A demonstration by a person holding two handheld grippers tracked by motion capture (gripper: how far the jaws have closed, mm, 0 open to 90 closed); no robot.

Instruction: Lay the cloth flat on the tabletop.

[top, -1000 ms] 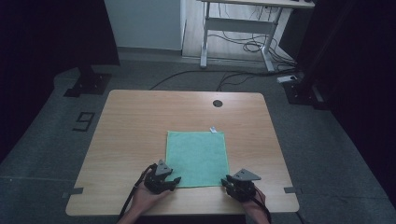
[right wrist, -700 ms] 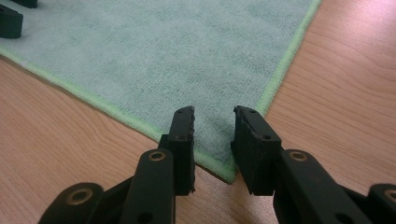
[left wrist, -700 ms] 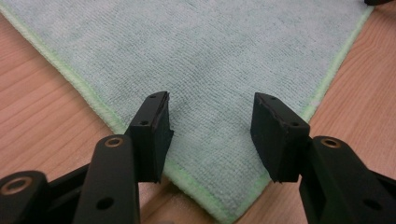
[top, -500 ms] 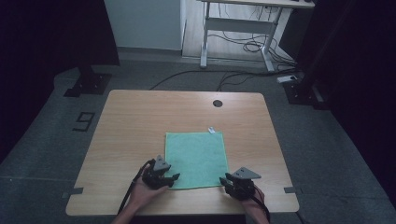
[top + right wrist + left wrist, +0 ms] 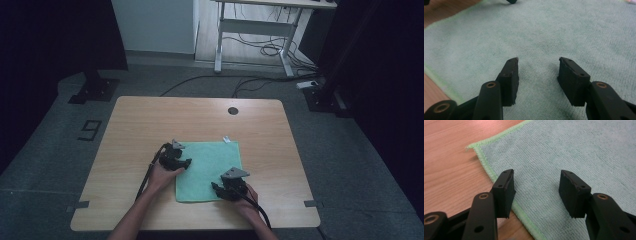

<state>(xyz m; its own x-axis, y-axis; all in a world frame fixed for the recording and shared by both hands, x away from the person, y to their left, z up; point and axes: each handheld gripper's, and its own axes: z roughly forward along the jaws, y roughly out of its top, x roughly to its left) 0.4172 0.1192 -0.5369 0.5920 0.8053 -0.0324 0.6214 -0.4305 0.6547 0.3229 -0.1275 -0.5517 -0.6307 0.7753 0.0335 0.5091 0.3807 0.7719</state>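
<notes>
Cloth (image 5: pixel 210 170) flat on table (image 5: pixel 150 125); grommet hole (image 5: pixel 233 110) beyond.

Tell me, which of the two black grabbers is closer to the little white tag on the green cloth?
The left gripper, at the cloth's left edge. It sits nearer the white tag than the right gripper by the near edge.

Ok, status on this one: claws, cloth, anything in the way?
Left claw open over cloth's left edge. Right claw just been opening, nothing gripped, over near right part. Green cloth flat on table. Nothing blocking.
</notes>
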